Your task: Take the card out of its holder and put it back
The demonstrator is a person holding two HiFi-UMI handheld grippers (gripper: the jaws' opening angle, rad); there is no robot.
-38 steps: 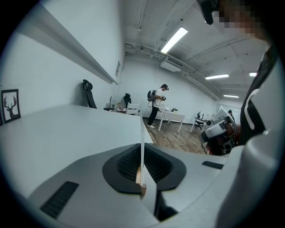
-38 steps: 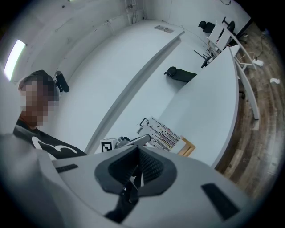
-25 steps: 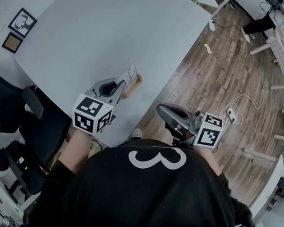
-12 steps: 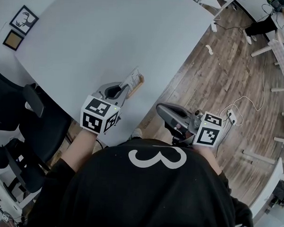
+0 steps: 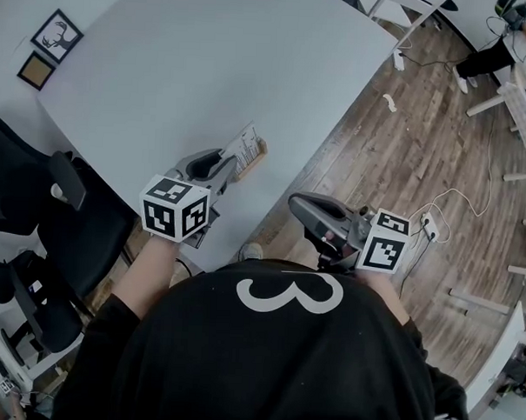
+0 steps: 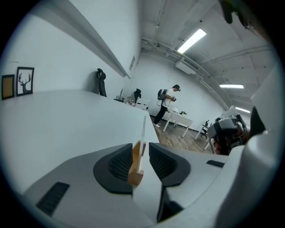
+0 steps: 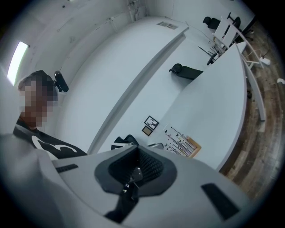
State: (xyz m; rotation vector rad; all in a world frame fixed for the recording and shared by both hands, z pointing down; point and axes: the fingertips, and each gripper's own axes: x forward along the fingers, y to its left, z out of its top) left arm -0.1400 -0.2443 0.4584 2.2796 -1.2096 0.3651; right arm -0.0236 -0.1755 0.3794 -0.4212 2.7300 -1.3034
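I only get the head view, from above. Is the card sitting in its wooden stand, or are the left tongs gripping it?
Observer: The left gripper view shows the card standing upright in the slot of the wooden holder.
Operator: And the tongs around it?
Observer: The left tongs are opening. Card and holder stand between them, with a gap showing beside the card.
Operator: What about the other hand?
Observer: In the right gripper view the right tongs are shut, with nothing between them.

White card, tan wooden holder, pale grey table.
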